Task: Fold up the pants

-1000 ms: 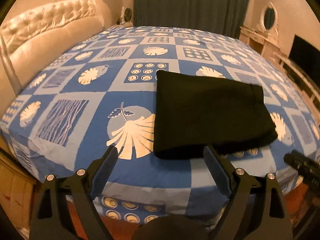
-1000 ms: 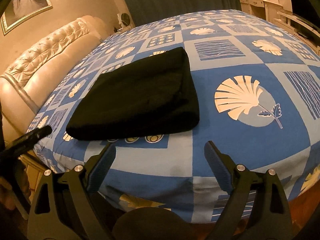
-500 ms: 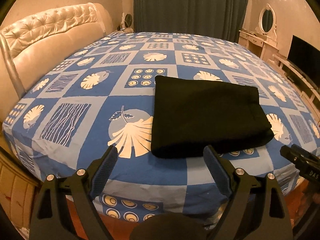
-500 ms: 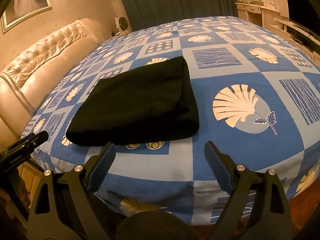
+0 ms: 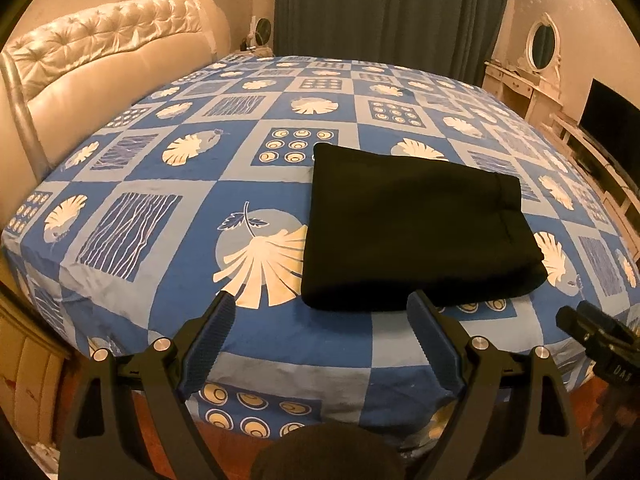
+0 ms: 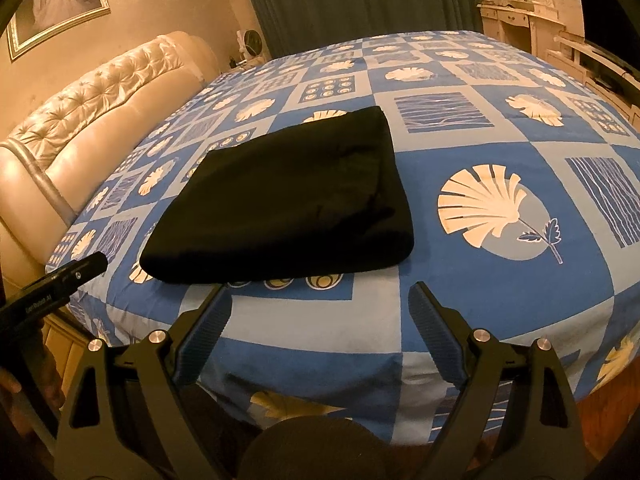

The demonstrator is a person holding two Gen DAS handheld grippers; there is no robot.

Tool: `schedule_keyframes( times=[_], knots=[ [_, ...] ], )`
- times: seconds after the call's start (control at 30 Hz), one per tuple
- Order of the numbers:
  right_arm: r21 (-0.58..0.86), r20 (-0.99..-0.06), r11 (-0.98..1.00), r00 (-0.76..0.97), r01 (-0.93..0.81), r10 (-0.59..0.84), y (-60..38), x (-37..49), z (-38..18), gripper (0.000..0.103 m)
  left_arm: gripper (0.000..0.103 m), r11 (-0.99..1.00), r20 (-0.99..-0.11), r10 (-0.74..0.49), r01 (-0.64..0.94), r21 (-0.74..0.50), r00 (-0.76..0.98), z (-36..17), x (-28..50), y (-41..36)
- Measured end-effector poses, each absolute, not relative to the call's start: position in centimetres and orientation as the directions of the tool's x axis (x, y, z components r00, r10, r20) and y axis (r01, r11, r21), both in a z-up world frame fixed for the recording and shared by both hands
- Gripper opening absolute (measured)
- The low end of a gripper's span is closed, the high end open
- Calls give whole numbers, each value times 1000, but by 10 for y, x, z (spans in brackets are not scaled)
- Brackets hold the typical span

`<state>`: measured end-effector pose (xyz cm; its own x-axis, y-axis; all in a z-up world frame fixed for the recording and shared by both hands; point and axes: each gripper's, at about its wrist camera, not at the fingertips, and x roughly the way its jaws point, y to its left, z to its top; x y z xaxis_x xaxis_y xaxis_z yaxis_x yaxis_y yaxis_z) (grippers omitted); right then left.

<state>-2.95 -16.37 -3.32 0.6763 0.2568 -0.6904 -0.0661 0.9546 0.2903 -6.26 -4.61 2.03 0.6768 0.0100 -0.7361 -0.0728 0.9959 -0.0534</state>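
Already folded into a thick rectangle, the black pants (image 5: pixel 416 232) lie flat on the bed (image 5: pixel 168 184), a little right of centre in the left wrist view and left of centre in the right wrist view (image 6: pixel 288 200). Their near edge sits close to the bed's near side, over a row of ringed circles printed on the sheet. A seam or hem line runs down the right part of the fold in the left wrist view. A large cream shell print touches the pants' left edge there; in the right wrist view another such shell lies apart from them to the right.

The left gripper (image 5: pixel 320 308) hangs at the bottom of its frame with its jaws spread wide and nothing between them; the blue ribbed pads (image 5: pixel 208 344) stand short of the cloth, above the bed's edge. The right gripper (image 6: pixel 320 300) is likewise wide apart and empty, its pads (image 6: pixel 436 340) clear of the pants. Each gripper's dark body also shows at the side of the other's view, lower right and lower left.

Farther out, a tufted cream headboard (image 5: pixel 104 60) fills the upper left, dark curtains (image 5: pixel 392 8) hang at top centre, and a white dresser with an oval mirror (image 5: pixel 540 46) stands at upper right beside a dark screen (image 5: pixel 612 116). A framed picture (image 6: pixel 56 0) hangs at upper left in the right wrist view.
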Motion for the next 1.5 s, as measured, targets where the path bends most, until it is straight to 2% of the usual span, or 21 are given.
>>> schedule_keyframes(
  times=[1.5],
  knots=[
    [281, -704, 957, 661, -76, 260, -162, -31, -38, 90, 86, 994, -737, 26, -99, -56, 676, 18, -62, -43]
  ],
)
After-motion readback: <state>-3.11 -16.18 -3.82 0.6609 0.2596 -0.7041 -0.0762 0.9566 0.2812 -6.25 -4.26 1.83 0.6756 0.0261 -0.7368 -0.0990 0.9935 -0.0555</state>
